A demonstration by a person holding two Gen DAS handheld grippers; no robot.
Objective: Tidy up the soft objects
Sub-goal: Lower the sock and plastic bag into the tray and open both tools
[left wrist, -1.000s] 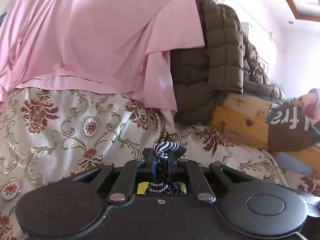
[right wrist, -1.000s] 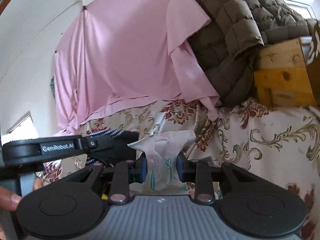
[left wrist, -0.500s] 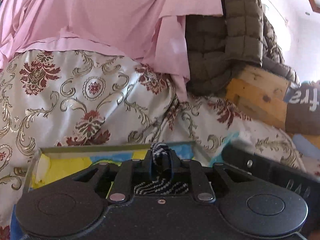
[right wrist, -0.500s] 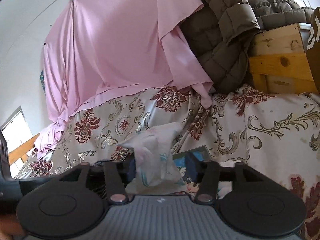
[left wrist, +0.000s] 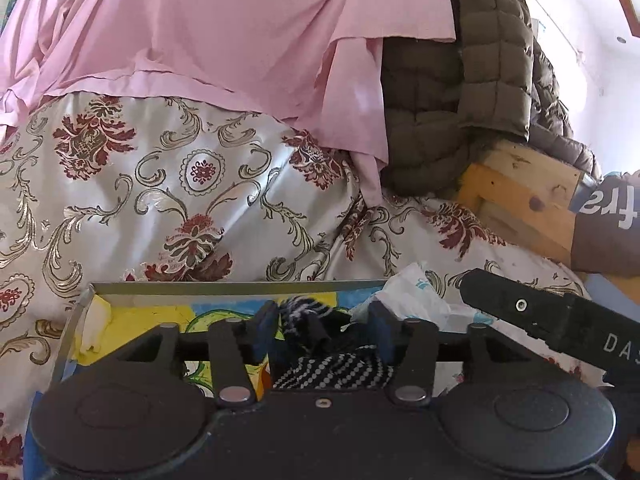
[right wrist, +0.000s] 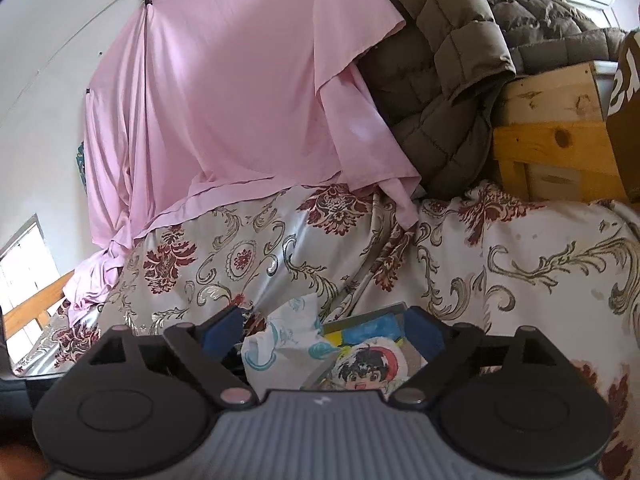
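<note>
On the floral bedspread (left wrist: 168,208), the left gripper (left wrist: 323,332) has just opened off a dotted sock (left wrist: 332,364); the right gripper (right wrist: 323,330), lettered "DAS", has just spread wide around a white cloth (right wrist: 280,344).

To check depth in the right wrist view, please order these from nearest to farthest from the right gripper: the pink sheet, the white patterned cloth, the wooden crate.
1. white patterned cloth: between the open jaws of the right gripper, lying loose.
2. wooden crate: upper right, behind the floral cover.
3. pink sheet: hanging at the back wall, upper left; its depth is close to the crate's, so this ranking is uncertain.
</note>
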